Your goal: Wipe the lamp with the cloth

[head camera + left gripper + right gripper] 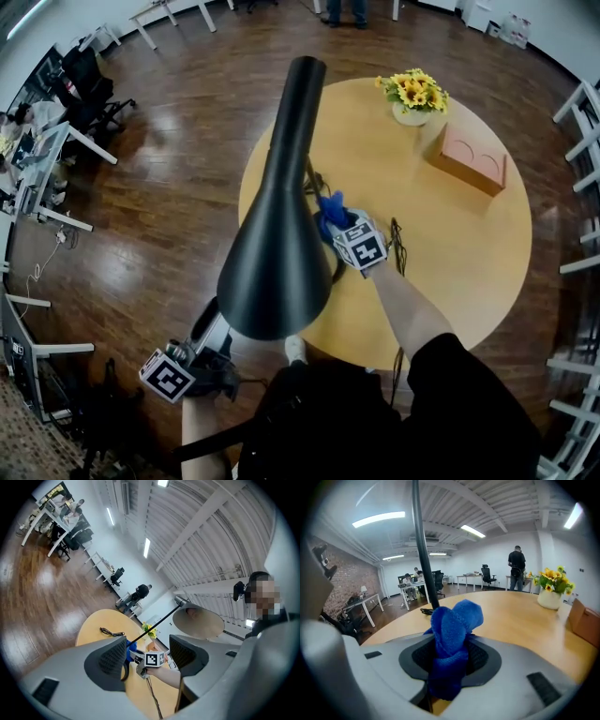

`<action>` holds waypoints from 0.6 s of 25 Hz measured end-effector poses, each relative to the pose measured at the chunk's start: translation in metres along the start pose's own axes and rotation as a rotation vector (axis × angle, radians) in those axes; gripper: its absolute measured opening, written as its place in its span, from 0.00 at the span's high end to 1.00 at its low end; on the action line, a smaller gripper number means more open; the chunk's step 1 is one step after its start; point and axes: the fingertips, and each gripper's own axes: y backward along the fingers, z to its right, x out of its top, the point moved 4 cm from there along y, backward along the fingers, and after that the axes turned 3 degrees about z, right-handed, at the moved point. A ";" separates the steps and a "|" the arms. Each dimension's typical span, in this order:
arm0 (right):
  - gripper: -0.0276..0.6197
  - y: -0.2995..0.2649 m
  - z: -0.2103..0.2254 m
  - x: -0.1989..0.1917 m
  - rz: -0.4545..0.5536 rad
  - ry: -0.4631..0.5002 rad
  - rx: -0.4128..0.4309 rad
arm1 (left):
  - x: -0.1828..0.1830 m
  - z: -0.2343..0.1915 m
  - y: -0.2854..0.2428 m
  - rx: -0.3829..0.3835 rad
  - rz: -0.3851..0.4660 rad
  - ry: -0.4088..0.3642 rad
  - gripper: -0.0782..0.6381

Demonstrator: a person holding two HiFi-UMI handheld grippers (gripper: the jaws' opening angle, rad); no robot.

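Note:
A black lamp with a wide cone shade (pixel 274 258) stands by the round wooden table (pixel 469 253); its thin pole (pixel 423 550) rises just behind the cloth in the right gripper view. My right gripper (pixel 334 225) is low over the table beside the pole, shut on a bunched blue cloth (pixel 453 632), which also shows in the head view (pixel 330 212). My left gripper (pixel 202 347) hangs off the table's near edge under the shade, jaws open with nothing between them (pixel 147 657). From there the shade's pale underside (pixel 199 623) is visible.
A pot of yellow flowers (pixel 412 97) and a flat pink box (pixel 469 157) sit at the table's far right. A black cable (pixel 397 246) lies by my right forearm. Desks and chairs (pixel 75 84) line the room's left side; white racks stand at the right.

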 end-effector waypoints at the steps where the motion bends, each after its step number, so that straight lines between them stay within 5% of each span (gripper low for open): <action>1: 0.76 -0.003 0.000 -0.005 -0.010 -0.006 0.002 | -0.001 -0.001 0.000 0.000 -0.008 0.000 0.50; 7: 0.76 0.001 0.001 -0.014 -0.092 -0.103 0.076 | -0.002 -0.007 -0.003 -0.024 -0.046 -0.001 0.50; 12: 0.76 0.025 -0.006 -0.037 -0.086 -0.417 0.156 | -0.005 -0.011 -0.001 -0.052 -0.051 0.034 0.50; 15: 0.76 0.040 -0.021 -0.050 -0.104 -0.416 0.148 | -0.009 -0.013 -0.002 -0.068 -0.057 0.053 0.50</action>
